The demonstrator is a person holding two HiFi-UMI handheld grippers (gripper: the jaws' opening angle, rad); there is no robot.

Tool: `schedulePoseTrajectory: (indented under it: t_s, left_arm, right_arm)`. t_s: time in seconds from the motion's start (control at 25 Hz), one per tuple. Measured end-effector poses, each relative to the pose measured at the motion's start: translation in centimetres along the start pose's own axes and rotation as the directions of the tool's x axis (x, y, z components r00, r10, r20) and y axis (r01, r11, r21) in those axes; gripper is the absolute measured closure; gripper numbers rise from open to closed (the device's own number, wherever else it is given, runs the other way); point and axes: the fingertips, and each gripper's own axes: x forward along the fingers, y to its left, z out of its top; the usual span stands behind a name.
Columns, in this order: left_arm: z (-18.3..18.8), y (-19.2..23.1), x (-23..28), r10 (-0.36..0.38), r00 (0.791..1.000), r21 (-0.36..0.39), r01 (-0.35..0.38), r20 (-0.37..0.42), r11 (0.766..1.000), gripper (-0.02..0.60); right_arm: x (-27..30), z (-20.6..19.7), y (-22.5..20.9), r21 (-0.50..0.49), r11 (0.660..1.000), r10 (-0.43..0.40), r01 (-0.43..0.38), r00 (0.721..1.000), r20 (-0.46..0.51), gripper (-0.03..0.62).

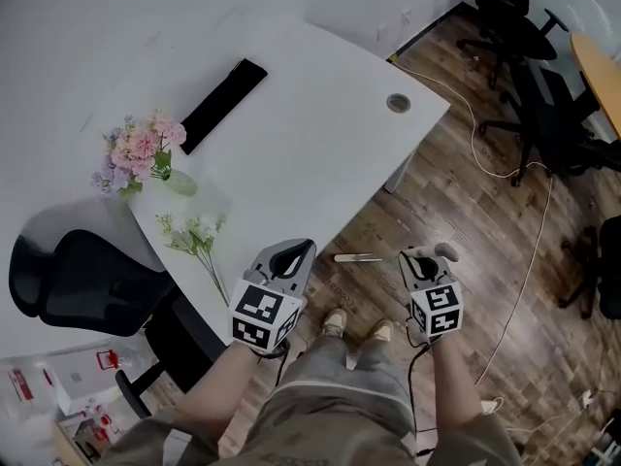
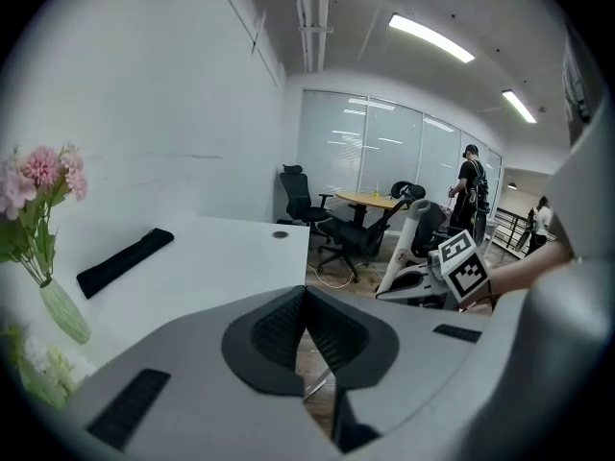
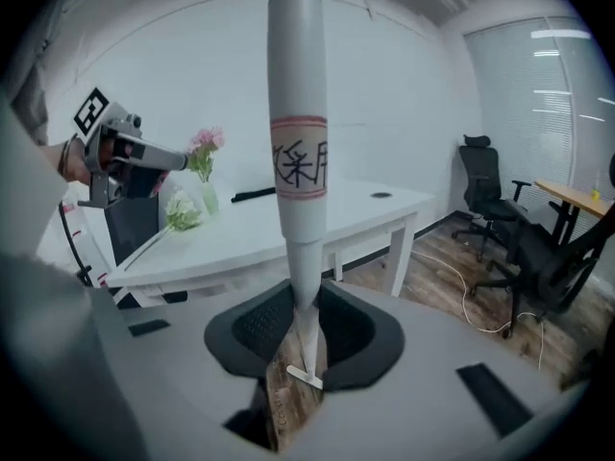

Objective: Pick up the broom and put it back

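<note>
White round broom handle (image 3: 298, 75): upright, its tapered lower end pinched between the pads of the right gripper (image 3: 302, 307), in front of the white desk (image 3: 240, 238). Red-banded label (image 3: 299, 166) bears dark handwritten characters, possibly "保用". Left gripper (image 2: 306, 305): jaws pressed together, nothing between.

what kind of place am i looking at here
Most likely an office: a large white desk, black swivel chairs on a wood-look floor, and a glass partition under ceiling strip lights.
</note>
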Motion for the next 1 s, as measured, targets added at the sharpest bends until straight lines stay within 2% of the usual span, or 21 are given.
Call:
schedulePoseTrajectory:
  t_s: [0.2, 0.36, 0.48, 0.6, 0.8, 1.0]
  left_arm:
    - [3.2, -0.6, -2.5, -0.001, 0.999, 0.047, -0.001, 0.038, 0.999, 0.565]
    - [6.3, -0.5, -4.4, 0.0, 0.996, 0.069, -0.006, 0.087, 0.998, 0.565]
    - [8.7, -0.8, -5.5, 0.007, 0.994, 0.145, -0.023, 0.113, 0.989, 0.565]
    - [11.4, -2.1, -6.4, -0.023, 0.988, 0.18, -0.005, 0.155, 0.984, 0.565]
    - [15.8, -4.9, -8.5, -0.07, 0.966, 0.192, 0.022, 0.249, 0.981, 0.565]
    - [18.2, -8.1, -10.8, -0.136, 0.942, 0.237, 0.062, 0.308, 0.969, 0.565]
  right_arm:
    - [-6.2, 6.3, -0.1, 0.017, 1.0, -0.028, 0.026, 0.989, 0.142, 0.494]
    - [-10.4, 11.6, 0.2, -0.016, 0.997, -0.067, 0.072, 0.978, 0.199, 0.494]
    - [-13.9, 15.1, 0.2, -0.041, 0.994, -0.092, 0.104, 0.966, 0.242, 0.494]
    - [-18.1, 17.8, 0.2, -0.055, 0.988, -0.125, 0.147, 0.948, 0.292, 0.494]
    - [-25.0, 19.7, 0.1, -0.079, 0.971, -0.187, 0.224, 0.926, 0.328, 0.494]
    - [-30.4, 19.1, 0.3, -0.069, 0.955, -0.246, 0.287, 0.903, 0.351, 0.494]
